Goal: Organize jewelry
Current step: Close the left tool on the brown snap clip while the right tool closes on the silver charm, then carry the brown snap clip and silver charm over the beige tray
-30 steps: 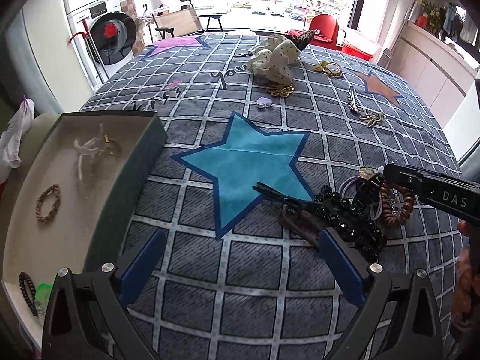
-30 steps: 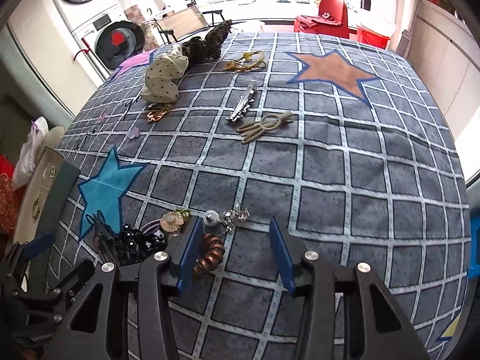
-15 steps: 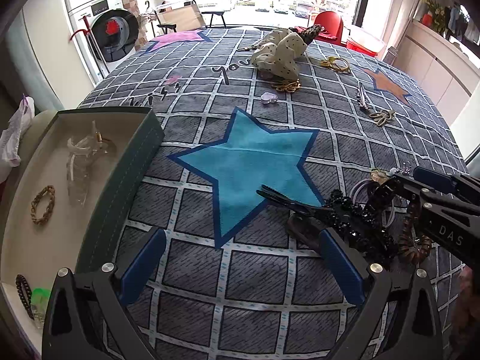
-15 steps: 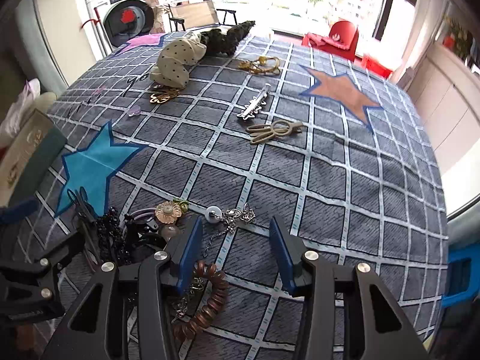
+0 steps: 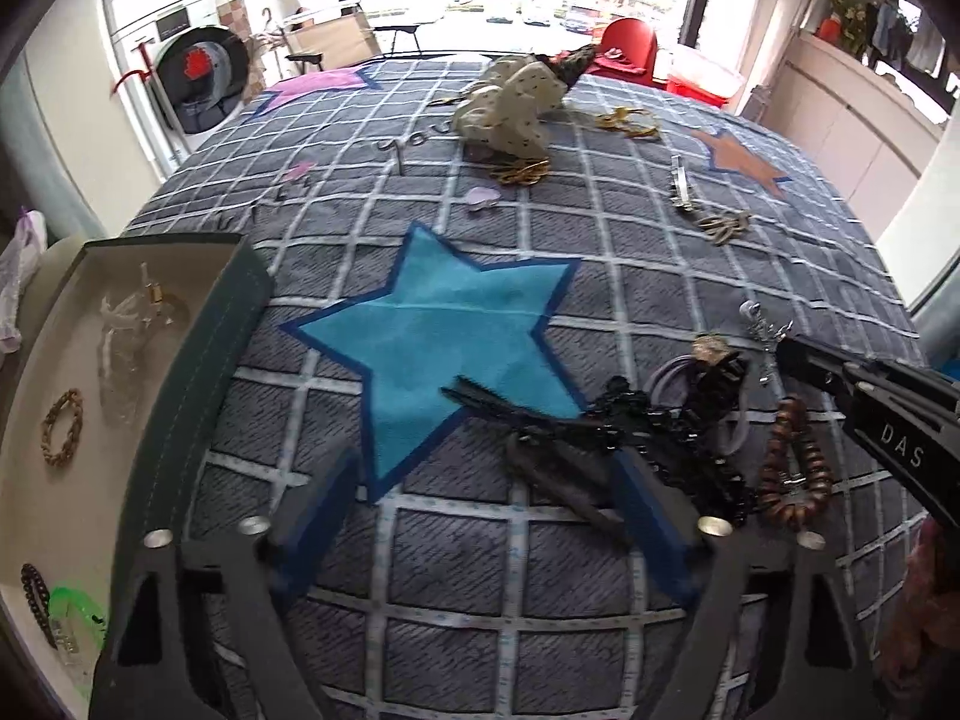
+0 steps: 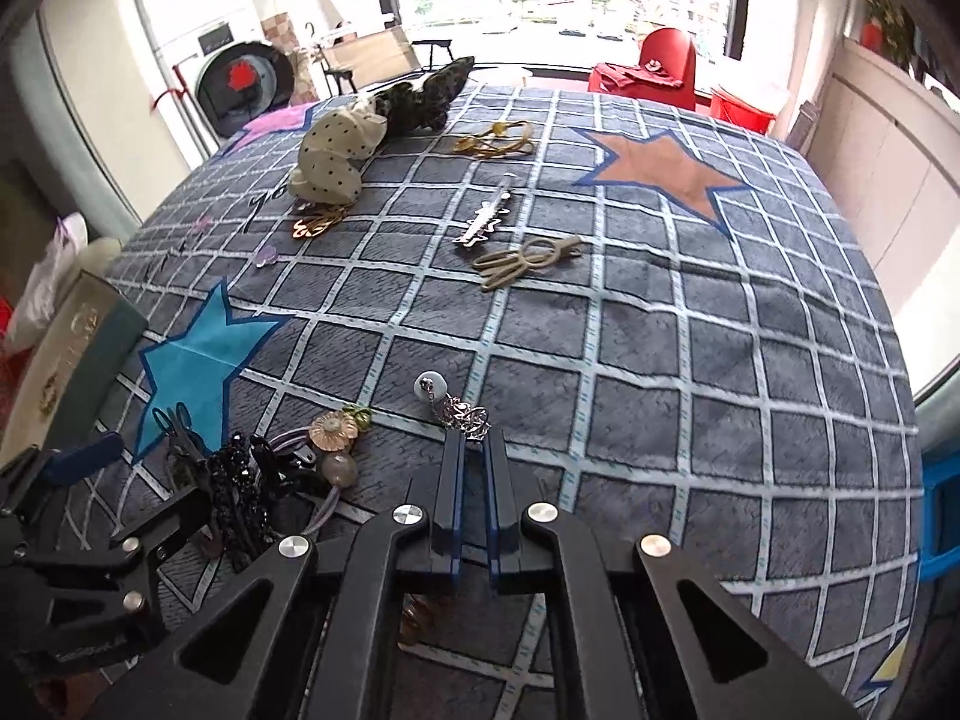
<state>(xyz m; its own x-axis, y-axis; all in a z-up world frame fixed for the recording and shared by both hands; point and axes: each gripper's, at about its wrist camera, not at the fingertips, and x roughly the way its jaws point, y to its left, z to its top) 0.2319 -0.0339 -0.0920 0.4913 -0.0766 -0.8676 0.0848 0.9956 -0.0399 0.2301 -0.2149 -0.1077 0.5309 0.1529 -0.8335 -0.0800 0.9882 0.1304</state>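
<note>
Right gripper (image 6: pixel 474 450) closed, seemingly pinching silver pendant (image 6: pixel 462 414).

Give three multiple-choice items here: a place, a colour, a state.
1. The braided bracelet lies: A on the orange star; B in the tray; C under the dotted cloth.
2. The star nearest the tray is: A blue; B red; C green.
3. The right gripper is: A wide open; B shut; C clamped on the dotted cloth.
Key: B, it lies on the tray's floor; A, its cloth is blue; B, its jaws have just been closing and stand together, silver charm at their tips.
</note>
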